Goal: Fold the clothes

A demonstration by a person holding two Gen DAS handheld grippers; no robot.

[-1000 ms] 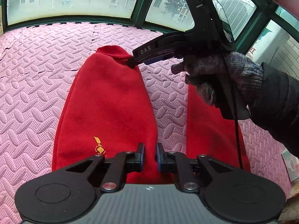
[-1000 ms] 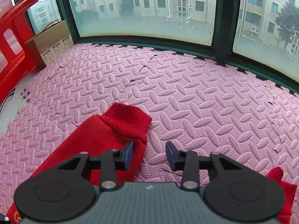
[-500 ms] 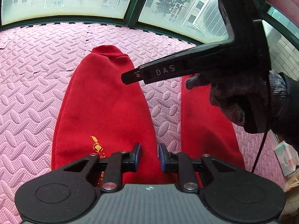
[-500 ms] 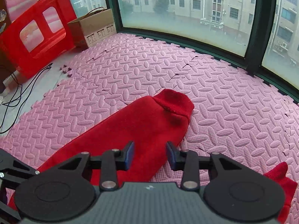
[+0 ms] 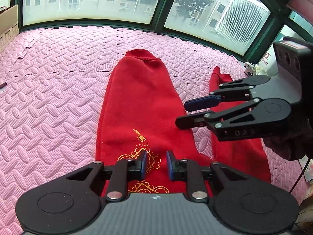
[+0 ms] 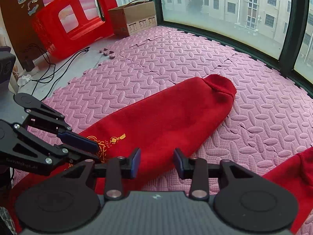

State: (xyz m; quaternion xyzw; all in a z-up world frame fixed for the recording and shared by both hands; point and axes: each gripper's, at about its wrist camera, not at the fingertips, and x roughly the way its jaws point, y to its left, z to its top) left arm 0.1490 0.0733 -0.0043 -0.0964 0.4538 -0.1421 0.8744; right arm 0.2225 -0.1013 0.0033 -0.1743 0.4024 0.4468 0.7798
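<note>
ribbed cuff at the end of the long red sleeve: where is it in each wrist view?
Left wrist: ribbed cuff sits upper centre, at the sleeve's far end on the pink mat, below the window frame.
Right wrist: ribbed cuff sits right of centre, upper middle, pointing toward the window.
Shared landmark: the gold embroidery on the sleeve's near part, close to the jaws in both views.
</note>
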